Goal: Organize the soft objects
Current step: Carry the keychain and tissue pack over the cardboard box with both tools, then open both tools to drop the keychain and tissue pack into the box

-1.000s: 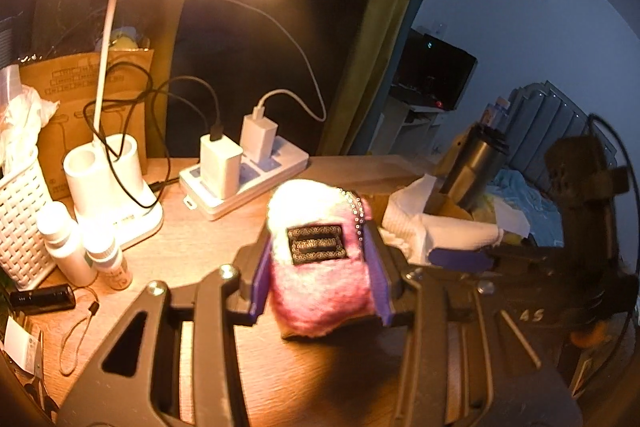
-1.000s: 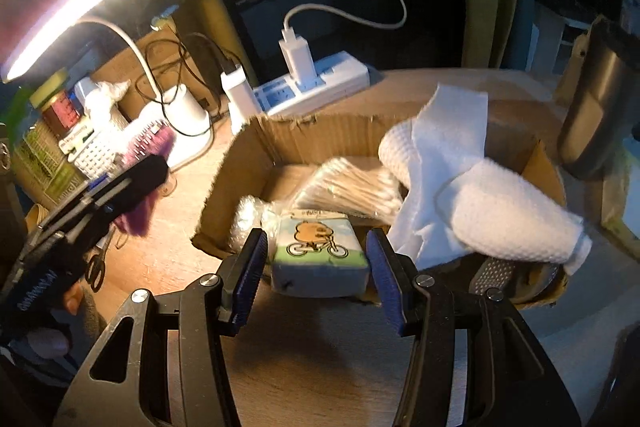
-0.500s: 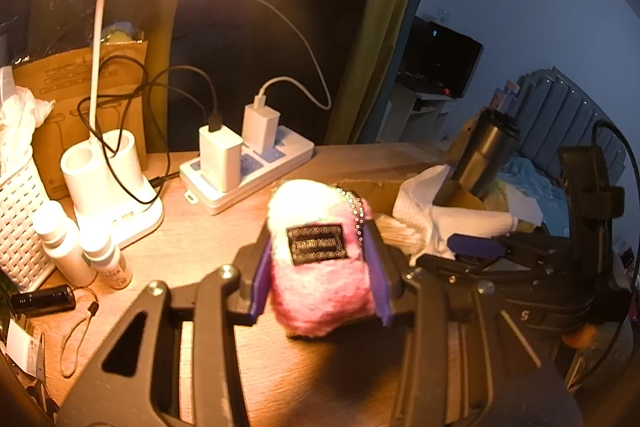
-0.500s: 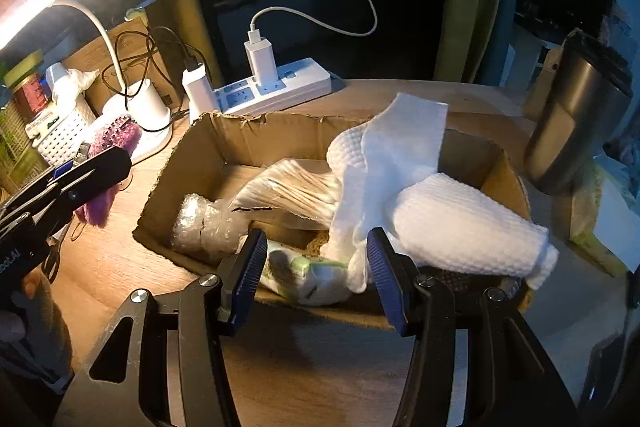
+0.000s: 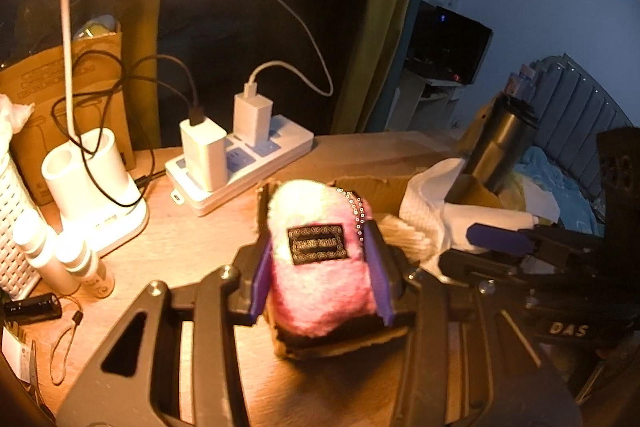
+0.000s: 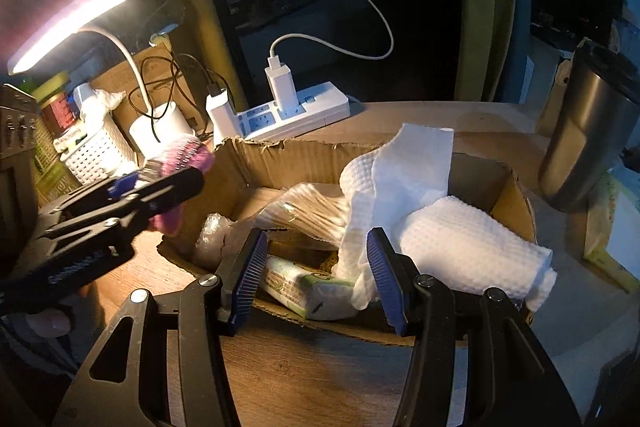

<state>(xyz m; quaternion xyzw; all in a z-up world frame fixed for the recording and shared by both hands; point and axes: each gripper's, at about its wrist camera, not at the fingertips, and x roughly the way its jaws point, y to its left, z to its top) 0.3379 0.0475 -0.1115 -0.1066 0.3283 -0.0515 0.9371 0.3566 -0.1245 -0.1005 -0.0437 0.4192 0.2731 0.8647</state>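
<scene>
Pink plush pouch [image 5: 320, 259] clamped in left tool [image 5: 320, 275]; right tool [image 6: 316, 279] open, empty.

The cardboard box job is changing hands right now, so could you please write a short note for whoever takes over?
Left gripper: shut on the pink plush pouch, held at the left end of the cardboard box, not yet inside.
Right gripper: open and empty, over the near wall of the box.
Already in the box: tissue pack, bag of cotton swabs, white towel, crumpled plastic wrap.
Left to do: put the pouch in the box and let go.
</scene>
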